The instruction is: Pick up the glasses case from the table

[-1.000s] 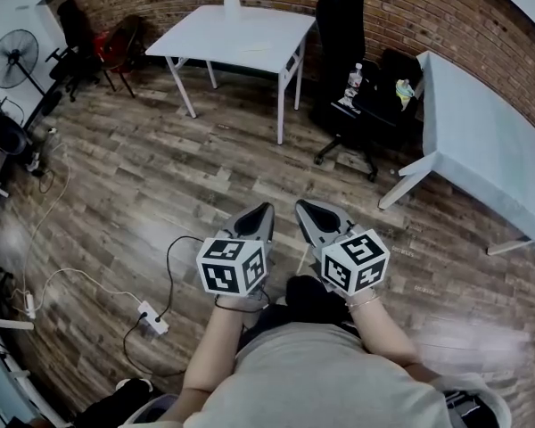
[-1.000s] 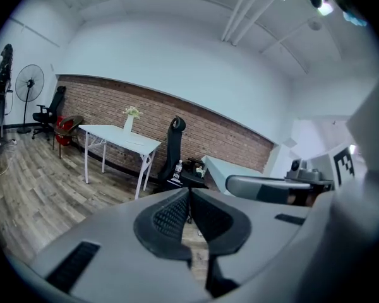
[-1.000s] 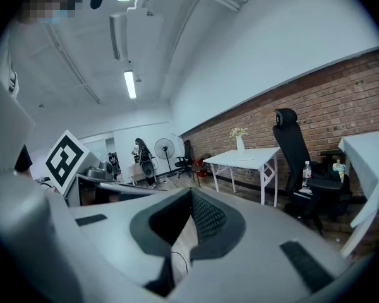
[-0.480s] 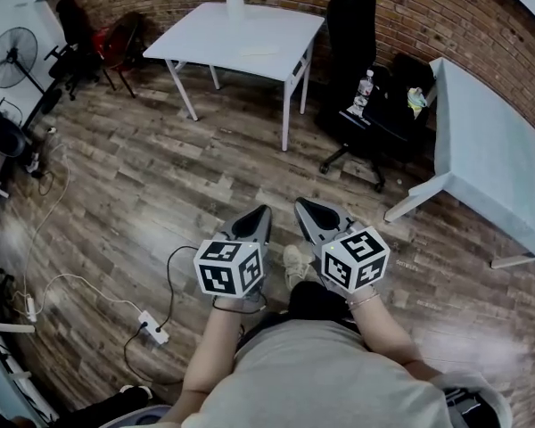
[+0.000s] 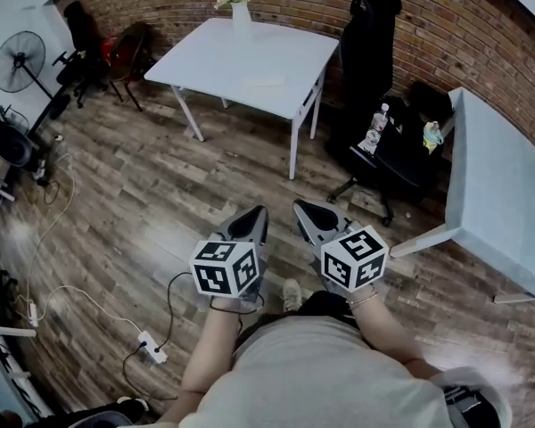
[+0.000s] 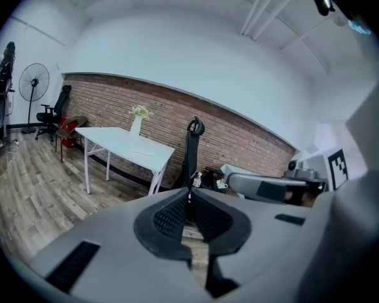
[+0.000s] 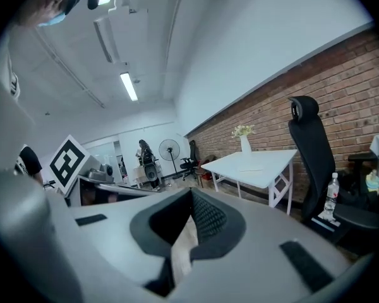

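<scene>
While the person walks forward, the white surface (image 5: 223, 61) has drawn nearer in the head view.
Left tongs (image 5: 259, 212) and right tongs (image 5: 298, 206), grey with mesh-textured black pads (image 6: 170, 216), are closed and empty, so pick-up has not begun. The glasses case (image 5: 266, 81), apparently that flat pale item, lies on the smooth top, well apart.

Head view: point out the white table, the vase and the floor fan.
white table (image 5: 223, 61), head view, bare part of the tabletop.
vase (image 5: 242, 18), head view, its white body.
floor fan (image 5: 20, 61), head view, its round grille.
</scene>
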Available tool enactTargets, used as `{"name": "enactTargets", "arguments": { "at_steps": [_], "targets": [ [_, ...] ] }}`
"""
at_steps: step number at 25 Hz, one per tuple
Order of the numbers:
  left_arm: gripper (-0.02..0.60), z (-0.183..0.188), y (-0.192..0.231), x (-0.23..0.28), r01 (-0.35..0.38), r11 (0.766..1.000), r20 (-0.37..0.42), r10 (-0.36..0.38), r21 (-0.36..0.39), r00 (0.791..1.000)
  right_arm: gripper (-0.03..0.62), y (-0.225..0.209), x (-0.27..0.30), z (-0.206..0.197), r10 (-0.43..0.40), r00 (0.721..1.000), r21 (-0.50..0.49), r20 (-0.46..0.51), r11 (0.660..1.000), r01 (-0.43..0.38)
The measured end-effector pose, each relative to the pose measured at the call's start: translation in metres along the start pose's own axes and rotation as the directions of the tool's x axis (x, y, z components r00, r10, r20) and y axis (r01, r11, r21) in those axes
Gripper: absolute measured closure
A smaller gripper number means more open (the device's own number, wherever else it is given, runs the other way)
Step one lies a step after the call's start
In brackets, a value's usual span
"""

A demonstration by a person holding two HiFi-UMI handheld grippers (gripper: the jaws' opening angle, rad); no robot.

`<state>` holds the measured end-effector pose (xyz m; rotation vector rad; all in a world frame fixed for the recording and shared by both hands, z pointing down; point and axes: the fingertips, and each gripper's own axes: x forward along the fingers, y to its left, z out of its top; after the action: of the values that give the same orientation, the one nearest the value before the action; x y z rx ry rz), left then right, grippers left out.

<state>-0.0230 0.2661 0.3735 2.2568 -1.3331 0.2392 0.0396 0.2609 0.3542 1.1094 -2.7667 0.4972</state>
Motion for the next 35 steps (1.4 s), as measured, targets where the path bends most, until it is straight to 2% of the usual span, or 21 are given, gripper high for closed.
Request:
{"name": "enactTargets", "arguments": {
  "at_steps": [9, 19, 28, 35],
  "targets": [
    [0.568, 0.029, 0.014, 0.064, 0.001, 1.000, -0.025, -0.001, -0.005, 1.000, 0.595, -0.060, 0.035, 0.013, 0.017, 1.000, 0.054, -0.015, 0.998, -0.016],
    [0.568, 0.047, 0.044, 0.113, 0.021, 1.000, -0.055, -0.021, -0.005, 0.998, 0.595, -0.104, 0.071, 0.019, -0.037, 0.999, 0.079, -0.024, 0.996, 0.039],
    [0.568, 0.092, 0.107, 0.183, 0.064, 0.998, -0.077, -0.064, -0.001, 0.995, 0.595, -0.152, 0.155, 0.041, -0.071, 0.997, 0.094, -0.031, 0.993, 0.074],
    [0.568, 0.150, 0.161, 0.237, 0.129, 0.991, -0.093, -0.126, 0.024, 0.988, 0.595, -0.196, 0.232, 0.089, -0.133, 0.991, 0.051, -0.025, 0.990, 0.134]
  ]
}}
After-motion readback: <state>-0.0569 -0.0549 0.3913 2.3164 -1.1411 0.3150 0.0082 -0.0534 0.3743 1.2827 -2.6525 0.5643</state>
